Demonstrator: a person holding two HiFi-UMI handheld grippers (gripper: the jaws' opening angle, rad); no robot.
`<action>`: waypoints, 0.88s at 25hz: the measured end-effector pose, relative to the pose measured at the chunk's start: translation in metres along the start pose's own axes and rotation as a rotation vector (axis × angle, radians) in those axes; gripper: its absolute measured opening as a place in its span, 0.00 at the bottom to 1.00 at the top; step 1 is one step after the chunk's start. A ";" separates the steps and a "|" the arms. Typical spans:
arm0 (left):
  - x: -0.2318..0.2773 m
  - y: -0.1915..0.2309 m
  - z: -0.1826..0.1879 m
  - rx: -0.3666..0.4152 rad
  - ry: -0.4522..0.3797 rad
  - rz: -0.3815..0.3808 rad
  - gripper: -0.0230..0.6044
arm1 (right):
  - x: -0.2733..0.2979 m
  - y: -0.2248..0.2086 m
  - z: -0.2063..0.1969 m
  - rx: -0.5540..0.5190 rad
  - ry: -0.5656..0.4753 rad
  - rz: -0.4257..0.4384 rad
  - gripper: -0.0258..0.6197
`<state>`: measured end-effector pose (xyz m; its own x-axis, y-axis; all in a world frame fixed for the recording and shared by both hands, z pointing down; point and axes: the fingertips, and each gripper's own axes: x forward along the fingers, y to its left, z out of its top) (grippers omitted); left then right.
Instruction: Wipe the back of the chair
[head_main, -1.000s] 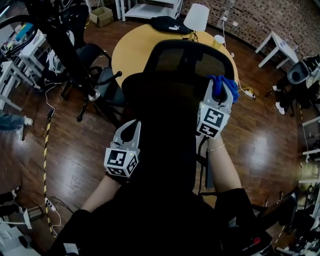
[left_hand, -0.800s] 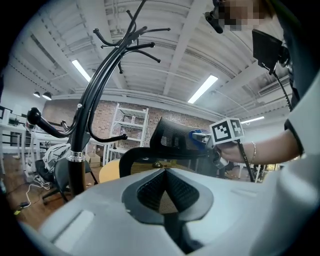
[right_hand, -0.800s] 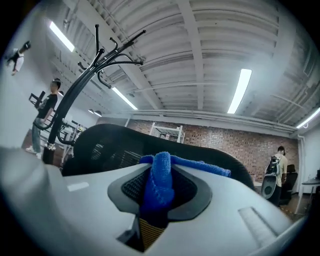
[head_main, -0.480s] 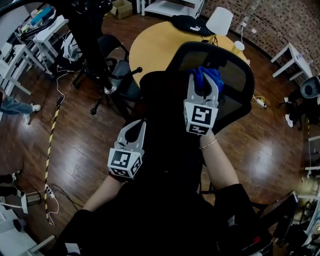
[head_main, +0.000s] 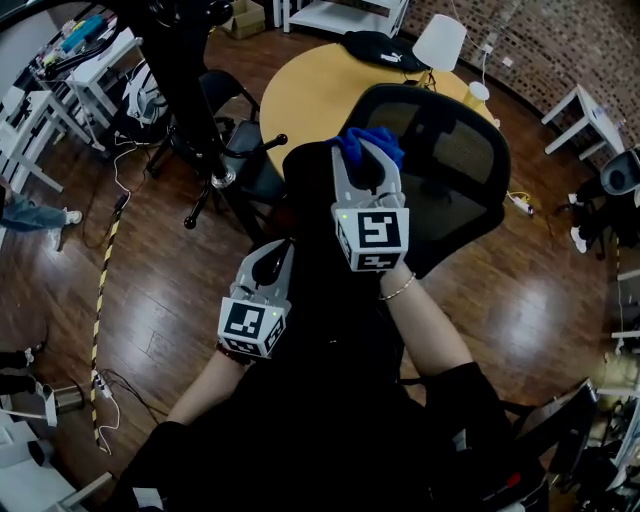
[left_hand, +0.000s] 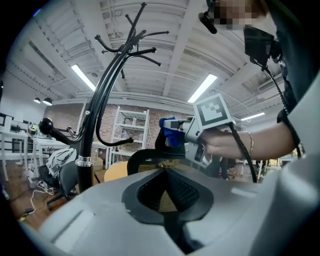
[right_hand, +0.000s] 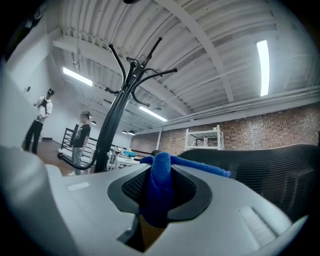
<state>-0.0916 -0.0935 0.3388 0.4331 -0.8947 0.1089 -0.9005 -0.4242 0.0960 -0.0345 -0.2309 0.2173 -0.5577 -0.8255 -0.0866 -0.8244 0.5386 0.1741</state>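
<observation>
The black mesh chair back (head_main: 450, 165) stands in front of me in the head view. My right gripper (head_main: 365, 158) is shut on a blue cloth (head_main: 372, 138) and holds it at the upper left edge of the chair back. In the right gripper view the cloth (right_hand: 159, 182) is pinched between the jaws, with the mesh (right_hand: 272, 170) to the right. My left gripper (head_main: 274, 252) hangs lower at the left, shut on nothing, apart from the chair. The left gripper view shows the chair's top edge (left_hand: 150, 159) and the cloth (left_hand: 169, 131).
A round wooden table (head_main: 305, 95) stands behind the chair, with a white lamp (head_main: 440, 40) on it. A black coat rack (head_main: 190, 90) and a second chair (head_main: 240, 150) stand to the left. Two people (right_hand: 40, 125) stand far off. White tables line the room's edges.
My right gripper has slid left along the top of the chair back with the blue cloth, from the right edge to the left edge. The left gripper has barely moved.
</observation>
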 end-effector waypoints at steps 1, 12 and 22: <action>0.002 -0.003 -0.001 0.008 0.000 -0.012 0.05 | 0.001 0.009 0.001 0.003 -0.002 0.058 0.18; 0.016 -0.017 -0.010 -0.039 0.000 -0.047 0.05 | -0.109 -0.059 0.011 -0.015 0.011 0.025 0.18; 0.023 -0.025 -0.015 -0.051 0.021 -0.071 0.05 | -0.218 -0.227 -0.042 -0.048 0.157 -0.539 0.18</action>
<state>-0.0583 -0.1013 0.3538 0.4972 -0.8593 0.1203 -0.8644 -0.4785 0.1547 0.2787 -0.1800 0.2384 -0.0350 -0.9990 -0.0289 -0.9812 0.0288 0.1908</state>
